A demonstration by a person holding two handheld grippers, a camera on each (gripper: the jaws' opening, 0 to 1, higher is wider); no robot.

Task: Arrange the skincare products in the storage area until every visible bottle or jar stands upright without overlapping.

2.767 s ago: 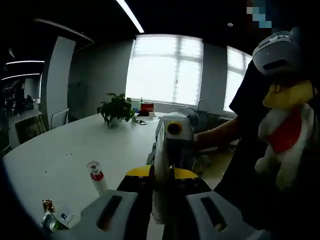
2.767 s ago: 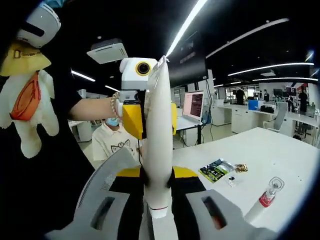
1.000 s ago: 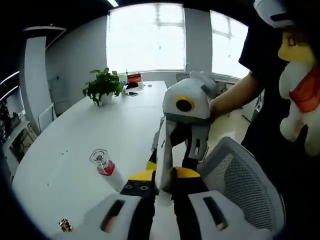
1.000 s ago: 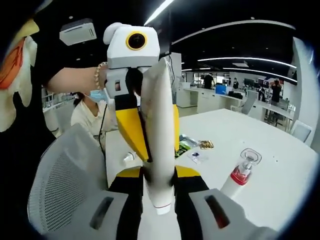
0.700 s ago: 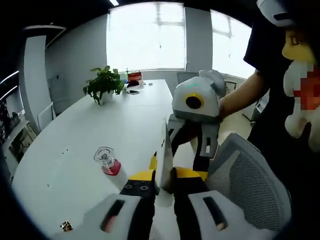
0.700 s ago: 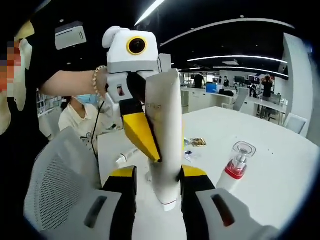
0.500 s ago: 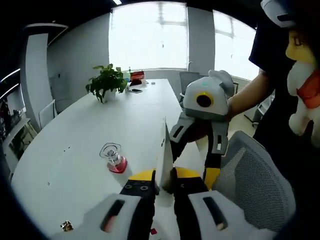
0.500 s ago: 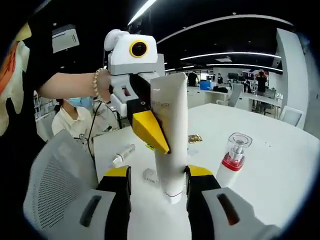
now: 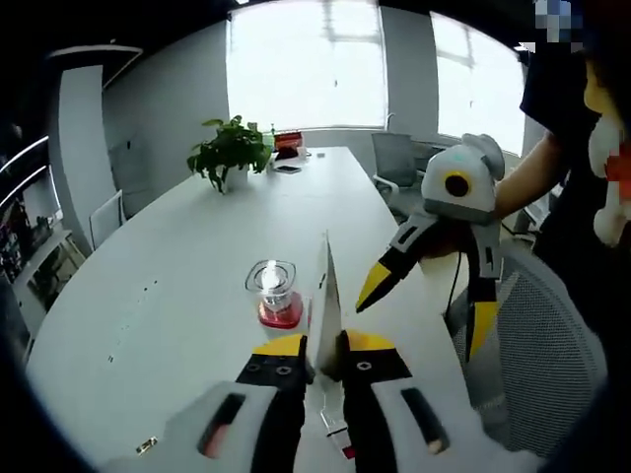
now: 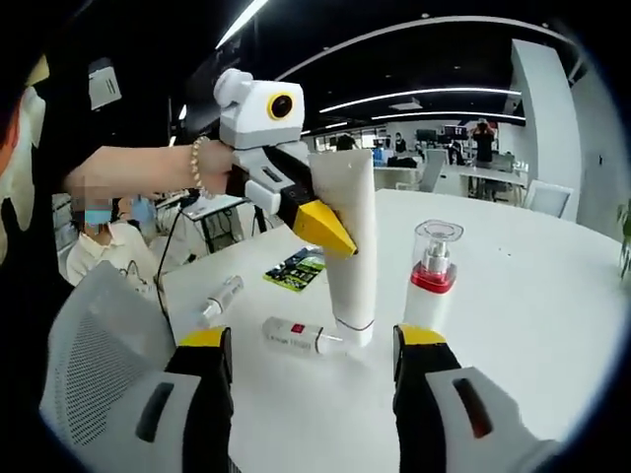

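Two hand-held grippers are at work over a white surface [image 10: 552, 296]. The left hand-held gripper [image 10: 320, 222], seen from the right gripper view, has its yellow-tipped jaws clamped on a tall white tube [image 10: 353, 246], which stands cap-down and upright on the surface; in the left gripper view the same tube [image 9: 323, 305] rises edge-on between that gripper's own black-and-yellow jaws [image 9: 323, 360]. The right hand-held gripper [image 10: 314, 345] has its jaws spread wide with nothing between them, and it appears in the left gripper view [image 9: 424, 296] beside the tube, jaws parted. Just beside the tube stands a pump bottle [image 10: 432, 276] with a red collar and a clear cap, upright. A small white bottle [image 10: 301, 335] lies on its side at the foot of the tube. Farther back another small bottle [image 10: 222, 298] lies flat near a green packet [image 10: 296, 268]. At the far end of the surface sits a potted plant [image 9: 232, 150].
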